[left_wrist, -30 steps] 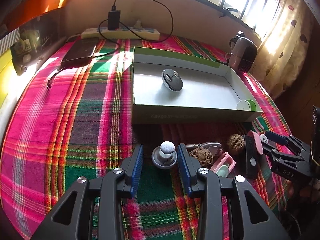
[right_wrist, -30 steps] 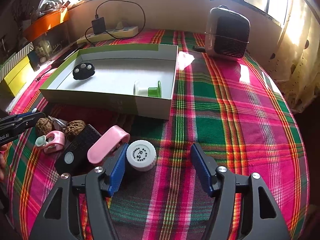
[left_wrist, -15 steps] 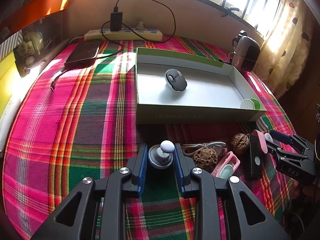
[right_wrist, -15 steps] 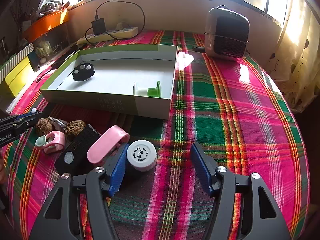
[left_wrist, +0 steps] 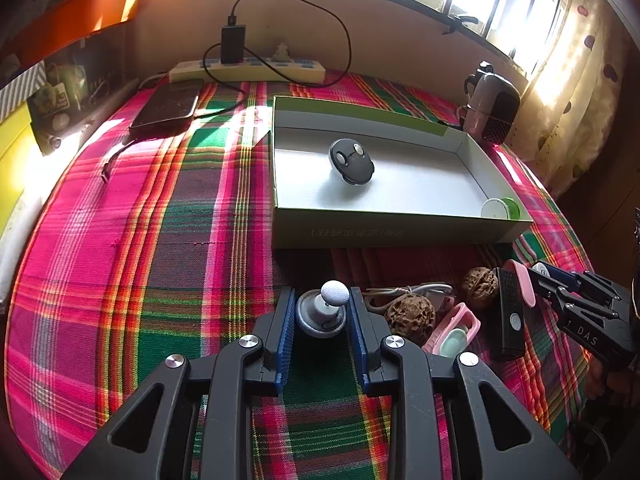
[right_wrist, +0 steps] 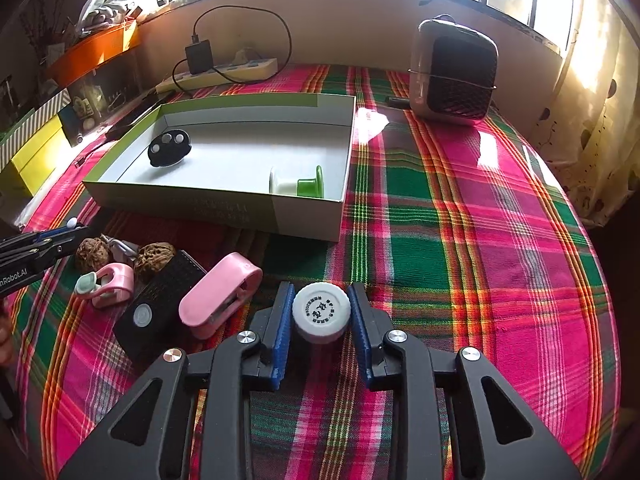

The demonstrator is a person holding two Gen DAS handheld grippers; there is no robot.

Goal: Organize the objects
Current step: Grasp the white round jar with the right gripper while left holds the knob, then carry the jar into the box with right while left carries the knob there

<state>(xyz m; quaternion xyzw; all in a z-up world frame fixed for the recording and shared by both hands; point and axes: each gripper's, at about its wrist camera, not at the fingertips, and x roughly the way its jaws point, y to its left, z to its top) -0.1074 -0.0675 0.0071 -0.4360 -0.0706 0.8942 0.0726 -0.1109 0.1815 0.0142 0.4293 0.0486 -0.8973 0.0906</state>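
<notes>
My left gripper (left_wrist: 321, 312) is shut on a grey knob with a white ball top (left_wrist: 325, 307), low over the plaid cloth. My right gripper (right_wrist: 321, 312) is shut on a small white capped jar (right_wrist: 321, 312). A shallow white box with green rim (left_wrist: 396, 230) lies ahead; it also shows in the right wrist view (right_wrist: 224, 204). In it lie a black key fob (left_wrist: 352, 161) and a white-and-green spool (right_wrist: 298, 183). Two walnuts (left_wrist: 410, 314), a pink clip (left_wrist: 454, 328), a black remote (right_wrist: 160, 306) and a pink case (right_wrist: 220, 294) lie between the grippers.
A power strip with charger (left_wrist: 248, 68) and a dark phone (left_wrist: 166, 104) lie at the back left. A small heater (right_wrist: 454, 72) stands at the back right. The cloth (right_wrist: 500, 240) drops off at the right edge by the curtain.
Both grippers have closed: the left onto the grey knob, the right onto the white jar, after moving left to centre on it.
</notes>
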